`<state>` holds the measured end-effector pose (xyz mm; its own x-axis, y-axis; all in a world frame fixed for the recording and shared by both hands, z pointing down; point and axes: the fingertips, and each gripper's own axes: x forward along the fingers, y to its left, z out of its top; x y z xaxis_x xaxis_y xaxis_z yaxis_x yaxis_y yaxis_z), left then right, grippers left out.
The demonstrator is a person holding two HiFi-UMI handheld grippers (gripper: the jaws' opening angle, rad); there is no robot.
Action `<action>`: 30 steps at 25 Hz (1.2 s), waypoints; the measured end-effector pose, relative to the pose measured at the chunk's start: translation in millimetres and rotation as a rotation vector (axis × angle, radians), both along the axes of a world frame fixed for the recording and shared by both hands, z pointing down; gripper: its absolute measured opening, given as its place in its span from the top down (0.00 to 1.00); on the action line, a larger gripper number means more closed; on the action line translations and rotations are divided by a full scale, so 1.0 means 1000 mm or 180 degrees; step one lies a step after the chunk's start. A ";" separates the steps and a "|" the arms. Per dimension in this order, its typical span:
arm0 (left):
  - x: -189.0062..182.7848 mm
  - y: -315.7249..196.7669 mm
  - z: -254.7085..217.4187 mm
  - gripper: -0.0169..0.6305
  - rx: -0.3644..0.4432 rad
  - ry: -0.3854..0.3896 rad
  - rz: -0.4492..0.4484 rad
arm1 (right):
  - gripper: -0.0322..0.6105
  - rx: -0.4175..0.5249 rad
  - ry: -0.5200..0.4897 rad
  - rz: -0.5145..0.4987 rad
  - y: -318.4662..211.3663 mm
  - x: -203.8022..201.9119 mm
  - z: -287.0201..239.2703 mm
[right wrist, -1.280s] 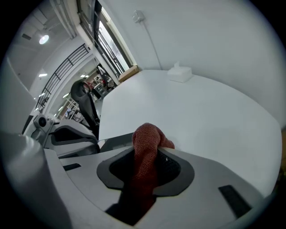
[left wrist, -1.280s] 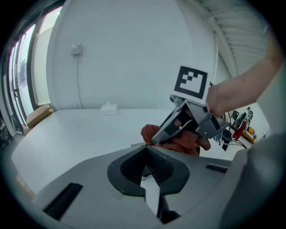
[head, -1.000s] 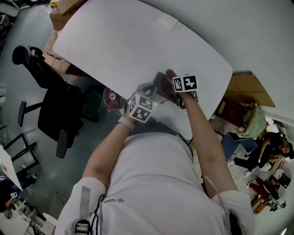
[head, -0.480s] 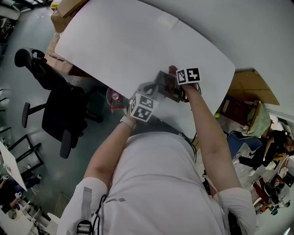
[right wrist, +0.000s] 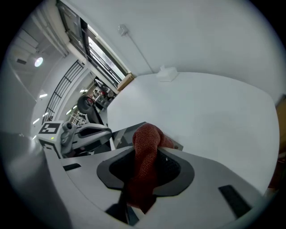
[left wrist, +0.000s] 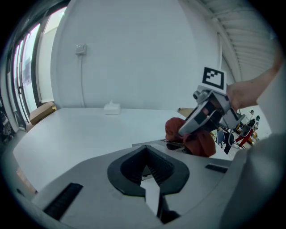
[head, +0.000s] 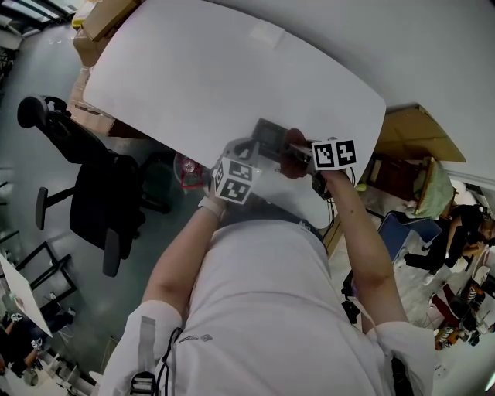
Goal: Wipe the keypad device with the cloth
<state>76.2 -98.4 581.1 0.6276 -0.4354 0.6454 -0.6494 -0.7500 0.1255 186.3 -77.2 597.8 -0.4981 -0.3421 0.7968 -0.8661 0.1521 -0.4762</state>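
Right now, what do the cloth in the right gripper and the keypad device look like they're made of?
The cloth looks like woven fabric, rust-red and matte: a coarse weave shows, and it hangs in soft folds. The keypad device is a thin, rigid grey slab with straight edges and a dull finish. It is probably plastic or metal, but it is too small here to tell which.

We look down on a white desk (head: 193, 69), a small white box (head: 263, 33) near its far edge. A black office chair (head: 100, 193) stands at left on the grey floor (head: 31, 100), with cardboard boxes (head: 97, 19) beyond.
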 end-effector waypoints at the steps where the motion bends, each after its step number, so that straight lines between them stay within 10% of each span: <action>1: 0.000 0.000 0.000 0.96 -0.0003 -0.0010 0.0001 | 0.75 0.0014 -0.0029 0.0001 0.006 -0.001 -0.005; 30: 0.003 -0.002 0.001 0.96 0.0008 -0.0102 0.0005 | 0.75 0.0565 0.0009 0.0925 -0.011 0.013 0.022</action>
